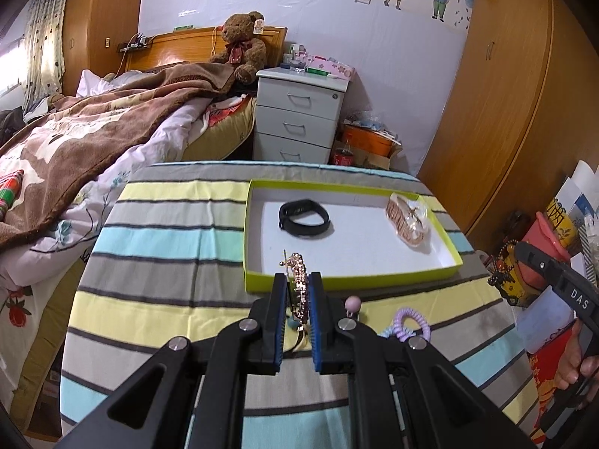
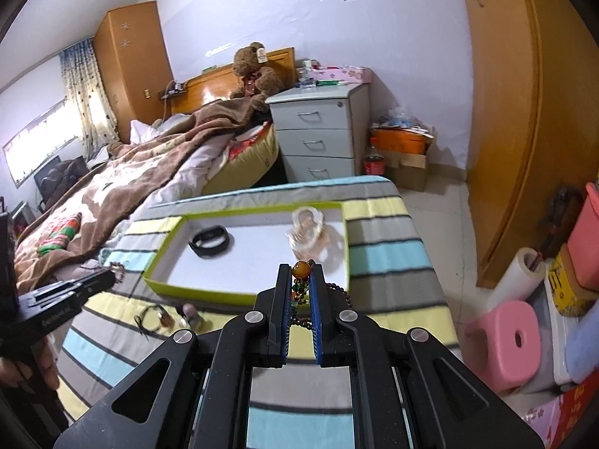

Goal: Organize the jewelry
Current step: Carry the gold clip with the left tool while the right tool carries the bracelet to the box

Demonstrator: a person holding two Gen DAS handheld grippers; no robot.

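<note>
A shallow green-rimmed tray [image 1: 352, 282] with a white floor lies on the striped tablecloth. In it are a black wristband [image 1: 305, 219] and a bagged rose-gold bracelet [image 1: 408, 220]. My left gripper [image 1: 297, 280] is shut on a rose-gold jewelled piece [image 1: 298, 277], just short of the tray's near rim. My right gripper [image 2: 300, 273] is shut on a dark bead necklace with an amber bead [image 2: 301, 270], above the tray's near right corner [image 2: 346, 284]. The wristband [image 2: 209, 241] and the bagged bracelet [image 2: 310, 235] also show in the right wrist view.
On the cloth near the tray lie a purple coil band [image 1: 410, 323], a pink ball-topped piece [image 1: 352, 304] and a dark cord piece [image 2: 151, 318]. A bed [image 1: 75, 157] is to the left, a white drawer unit [image 1: 299, 119] behind, and a pink stool [image 2: 505, 344] to the right.
</note>
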